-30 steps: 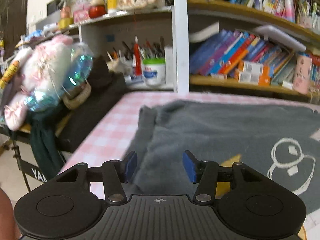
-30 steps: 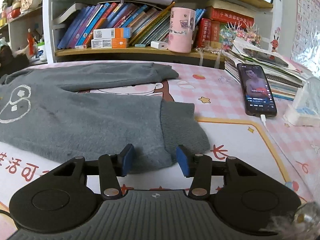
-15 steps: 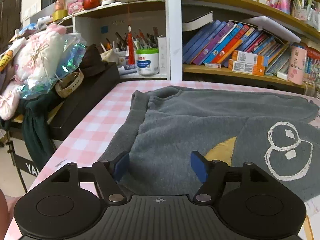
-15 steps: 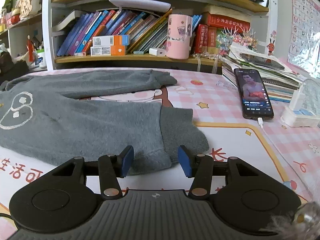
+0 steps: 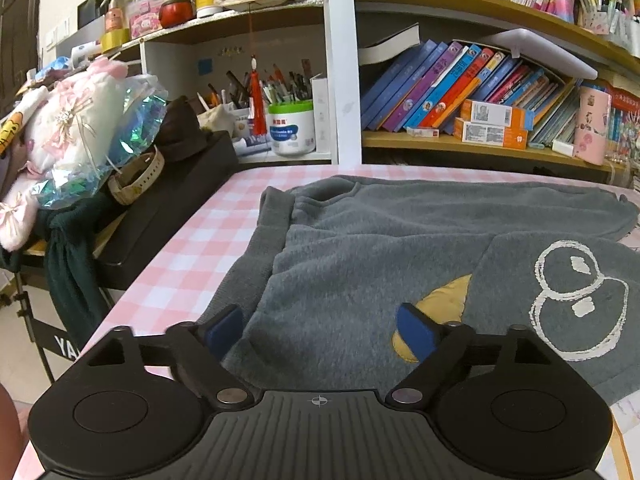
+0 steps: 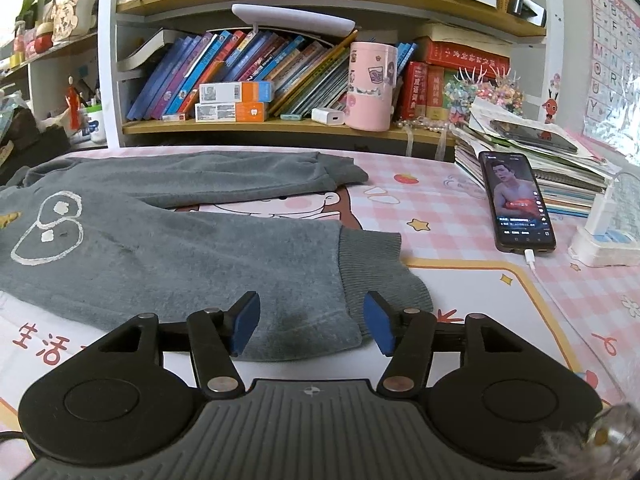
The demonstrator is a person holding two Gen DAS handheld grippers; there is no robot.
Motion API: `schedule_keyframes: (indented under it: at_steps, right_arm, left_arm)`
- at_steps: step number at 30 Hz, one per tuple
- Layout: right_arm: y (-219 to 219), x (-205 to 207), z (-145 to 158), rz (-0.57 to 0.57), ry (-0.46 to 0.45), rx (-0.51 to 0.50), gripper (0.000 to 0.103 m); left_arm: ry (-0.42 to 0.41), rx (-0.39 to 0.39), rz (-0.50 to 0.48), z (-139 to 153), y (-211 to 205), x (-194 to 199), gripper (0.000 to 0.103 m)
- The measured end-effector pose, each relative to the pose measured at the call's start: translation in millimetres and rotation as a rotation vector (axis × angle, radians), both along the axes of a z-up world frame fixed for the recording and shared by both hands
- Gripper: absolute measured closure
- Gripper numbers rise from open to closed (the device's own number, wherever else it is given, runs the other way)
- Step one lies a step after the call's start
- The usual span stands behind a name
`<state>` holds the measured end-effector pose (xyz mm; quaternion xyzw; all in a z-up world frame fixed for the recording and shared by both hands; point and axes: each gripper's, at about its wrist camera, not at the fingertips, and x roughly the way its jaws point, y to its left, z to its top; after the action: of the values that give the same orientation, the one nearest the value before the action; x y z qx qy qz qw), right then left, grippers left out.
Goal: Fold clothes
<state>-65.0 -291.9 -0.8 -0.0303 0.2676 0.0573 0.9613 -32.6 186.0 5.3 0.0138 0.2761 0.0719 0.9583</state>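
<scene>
Grey fleece trousers (image 5: pixel 360 264) with a white ring print and a yellow patch lie flat on the pink checked table (image 5: pixel 192 248). In the left wrist view my left gripper (image 5: pixel 318 334) is open wide at the waist end, its blue pads astride the near edge of the cloth. In the right wrist view the trousers (image 6: pixel 180 248) stretch leftwards. My right gripper (image 6: pixel 310 322) is open over the near leg's ribbed cuff (image 6: pixel 376 272), just above it. The far leg (image 6: pixel 200 176) lies further back.
A phone (image 6: pixel 516 204) on a charging cable lies right of the cuff, beside a white power strip (image 6: pixel 604 236) and a paper stack (image 6: pixel 532 156). Bookshelves (image 6: pixel 280 80) line the back. A black box (image 5: pixel 160 216) and bags stand off the table's left edge.
My left gripper has opened wider and drawn back along the waist end, tilting down. My right gripper has opened a little and stayed over the cuff.
</scene>
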Motion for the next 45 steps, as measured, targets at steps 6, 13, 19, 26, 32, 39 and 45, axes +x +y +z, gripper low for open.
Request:
schedule_keyframes:
  at_steps: [6,13,19,26,32,39,45]
  right_arm:
    - [5.5,6.5,-0.2,0.025,0.006,0.011,0.044]
    - [18.8,18.5,-3.4,0.073,0.031,0.008,0.038]
    - [26.7,34.1,-2.6,0.105,0.046,0.002,0.034]
    - [41.9,57.4,0.9,0.180,0.060,-0.019,0.031]
    - [52.1,87.1,4.8,0.272,0.083,-0.045,0.023]
    - [60.4,138.9,19.1,0.378,0.100,-0.108,0.018]
    - [70.5,192.3,21.7,0.411,0.150,-0.134,0.015]
  left_arm:
    - [-0.001,-0.005,-0.022,-3.2,-4.9,7.9,0.010]
    - [0.007,0.030,-0.080,-7.5,-18.1,15.0,0.006]
    - [0.005,0.095,-0.142,-5.0,-30.2,20.9,0.004]
    - [-0.002,0.164,-0.200,0.2,-40.8,31.1,0.002]
    - [0.033,0.176,-0.236,4.2,-40.5,47.5,0.002]
    - [0.034,0.172,-0.304,13.0,-34.4,68.0,0.002]
    - [0.071,0.174,-0.293,8.6,-26.4,95.8,0.002]
